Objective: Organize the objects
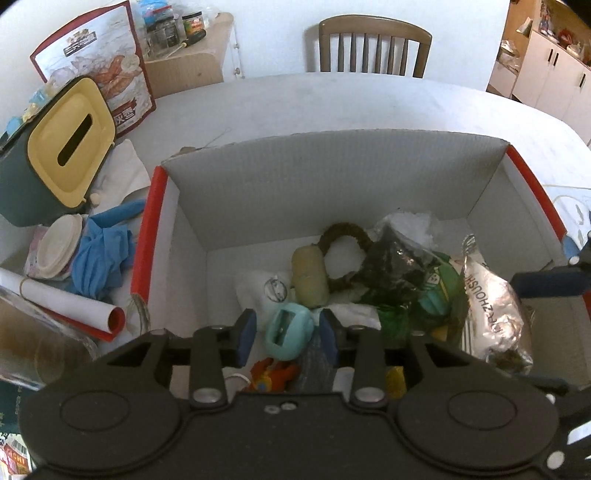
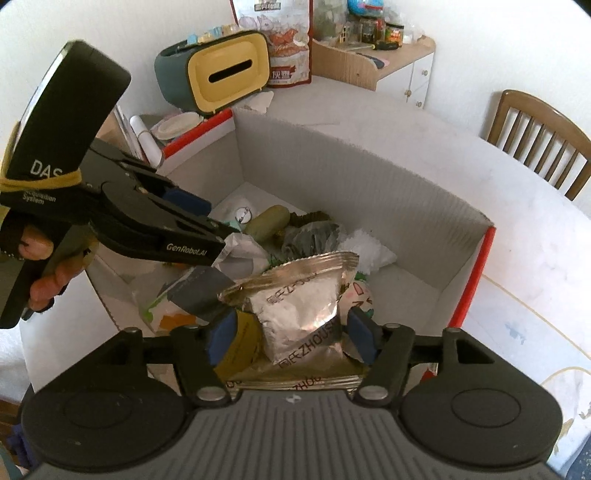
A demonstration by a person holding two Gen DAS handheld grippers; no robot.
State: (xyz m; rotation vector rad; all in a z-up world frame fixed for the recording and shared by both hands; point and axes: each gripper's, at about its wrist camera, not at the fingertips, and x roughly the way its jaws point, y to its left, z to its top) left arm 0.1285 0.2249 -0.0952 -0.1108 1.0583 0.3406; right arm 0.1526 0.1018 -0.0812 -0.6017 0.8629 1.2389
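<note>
Sorting inside white corrugated cardboard box (image 1: 332, 173). Left claw (image 1: 288, 338) released, straddling teal plastic sharpener (image 1: 288, 332); right claw (image 2: 293, 334) released around crinkled silver foil pouch (image 2: 299, 299). Next, likely: clench, lift.

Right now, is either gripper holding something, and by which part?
Nothing is clearly held. The left gripper is open around the teal sharpener; the right gripper is open around the silver foil packet.

White wall (image 1: 266, 33), wooden chair (image 1: 373, 48), white cabinets (image 1: 554, 85).
</note>
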